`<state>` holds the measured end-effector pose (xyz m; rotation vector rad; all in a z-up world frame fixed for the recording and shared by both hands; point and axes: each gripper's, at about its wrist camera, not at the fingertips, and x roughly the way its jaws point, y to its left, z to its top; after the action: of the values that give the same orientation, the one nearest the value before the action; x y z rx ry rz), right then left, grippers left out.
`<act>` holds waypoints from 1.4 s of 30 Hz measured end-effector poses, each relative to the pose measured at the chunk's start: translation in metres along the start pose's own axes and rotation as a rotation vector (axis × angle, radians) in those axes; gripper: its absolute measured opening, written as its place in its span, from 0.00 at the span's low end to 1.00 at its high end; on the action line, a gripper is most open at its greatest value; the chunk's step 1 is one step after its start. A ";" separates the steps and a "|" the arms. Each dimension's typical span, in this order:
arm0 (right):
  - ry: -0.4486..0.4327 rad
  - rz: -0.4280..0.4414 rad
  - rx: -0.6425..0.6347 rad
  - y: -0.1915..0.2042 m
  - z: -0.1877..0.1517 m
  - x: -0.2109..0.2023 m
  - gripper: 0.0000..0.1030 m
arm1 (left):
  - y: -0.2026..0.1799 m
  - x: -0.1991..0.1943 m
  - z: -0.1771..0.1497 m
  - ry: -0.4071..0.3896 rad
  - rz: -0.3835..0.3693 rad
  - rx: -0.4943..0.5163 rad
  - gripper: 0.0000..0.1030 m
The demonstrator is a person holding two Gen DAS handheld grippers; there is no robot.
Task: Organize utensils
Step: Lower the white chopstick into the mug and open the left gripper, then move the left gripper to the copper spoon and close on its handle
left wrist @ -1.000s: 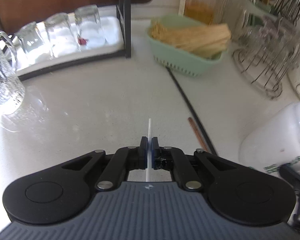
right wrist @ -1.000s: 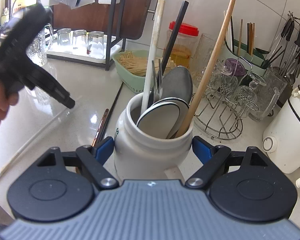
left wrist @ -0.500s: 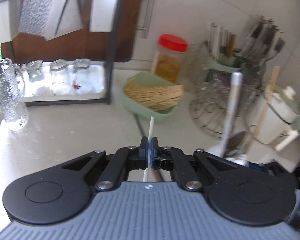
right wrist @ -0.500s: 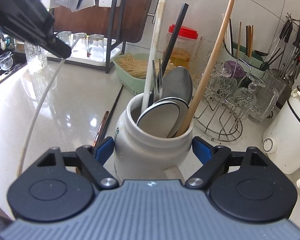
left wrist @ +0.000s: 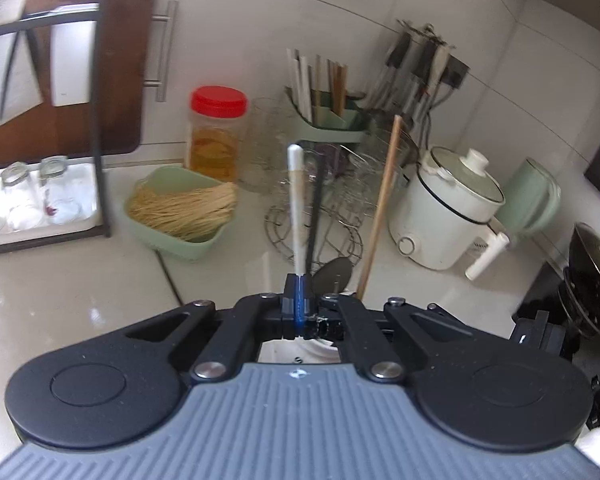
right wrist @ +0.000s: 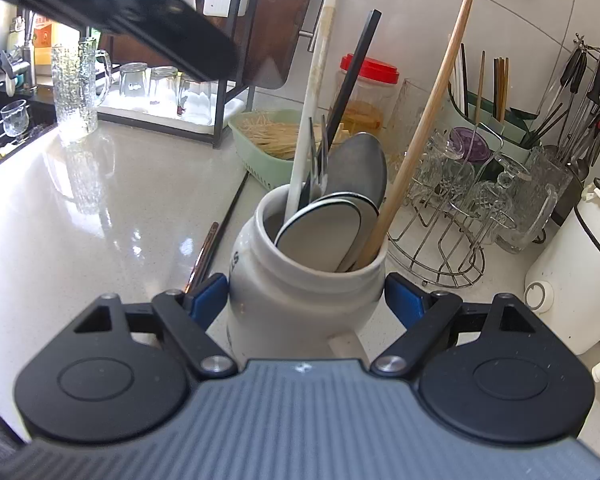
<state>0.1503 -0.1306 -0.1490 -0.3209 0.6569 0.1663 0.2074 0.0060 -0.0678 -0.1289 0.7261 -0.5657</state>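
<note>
Our right hand-held gripper (right wrist: 306,300) clamps the jar (right wrist: 284,312) at frame centre on the table (right wrist: 100,208). The left hand-held gripper (left wrist: 298,300) is pinched together above it; we cannot tell whether anything is between its pads. We should hold the jar steady and aim for its open left side.

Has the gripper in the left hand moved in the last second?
Yes. In the right wrist view the left gripper has climbed from low over the counter to above the glass rack, nearer the white jar.
</note>
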 end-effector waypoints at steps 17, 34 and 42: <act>-0.012 0.017 -0.017 -0.003 -0.003 -0.002 0.84 | 0.091 0.043 -0.033 0.171 0.148 -0.215 0.01; 0.038 0.011 -0.015 -0.001 0.006 0.002 0.84 | 0.153 0.078 -0.049 0.302 0.239 0.220 0.32; 0.051 -0.001 -0.004 0.000 0.006 0.002 0.84 | 0.159 0.097 -0.052 0.320 0.179 0.303 0.32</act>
<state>0.1556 -0.1286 -0.1453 -0.3301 0.7073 0.1589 0.3021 0.0933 -0.2124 0.3126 0.9419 -0.5232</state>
